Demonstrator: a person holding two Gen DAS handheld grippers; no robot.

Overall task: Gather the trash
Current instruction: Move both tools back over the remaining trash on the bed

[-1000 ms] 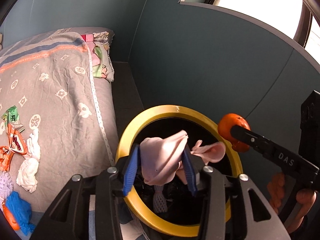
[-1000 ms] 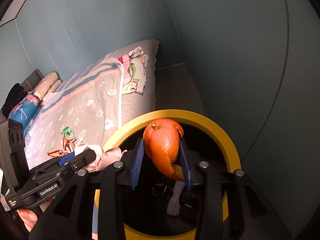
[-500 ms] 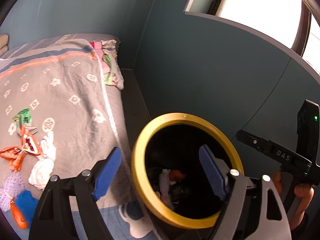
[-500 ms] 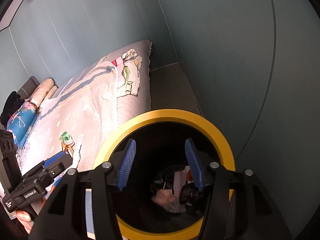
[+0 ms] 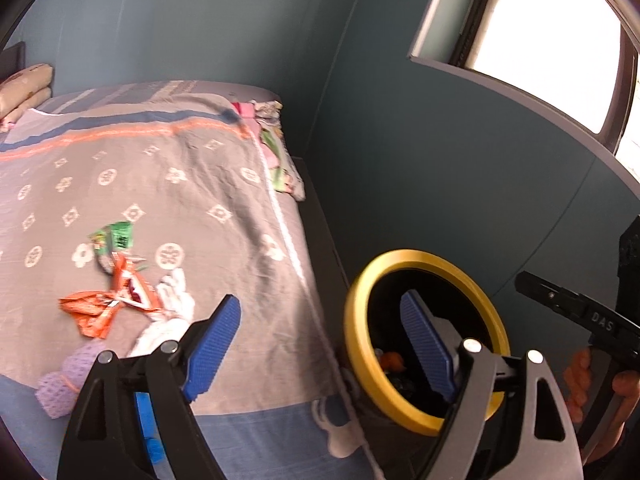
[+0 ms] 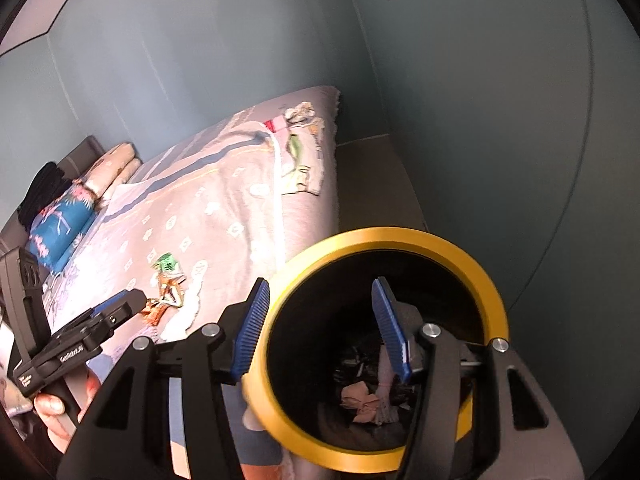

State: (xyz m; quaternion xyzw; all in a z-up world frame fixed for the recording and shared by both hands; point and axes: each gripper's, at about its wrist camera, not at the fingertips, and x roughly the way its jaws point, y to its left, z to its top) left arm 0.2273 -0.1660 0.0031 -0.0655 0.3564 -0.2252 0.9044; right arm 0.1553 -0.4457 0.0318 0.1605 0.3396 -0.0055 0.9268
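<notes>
Below my right gripper point(image 6: 316, 326) sits the yellow-rimmed bin point(image 6: 460, 254), its rim between my spread blue pads; the jaws are wide and hold nothing. In the bin lie a pink crumpled scrap point(image 6: 360, 398) and an orange peel point(image 5: 391, 360). My left gripper point(image 5: 320, 344) is wide and empty too, with the bin's rim behind its right finger. Ahead and left of it, on the bed cover point(image 5: 168, 184), lie an orange wrapper point(image 5: 102, 308), a green wrapper point(image 5: 114, 236), white tissue point(image 5: 172, 312) and a purple knit piece point(image 5: 64, 380).
</notes>
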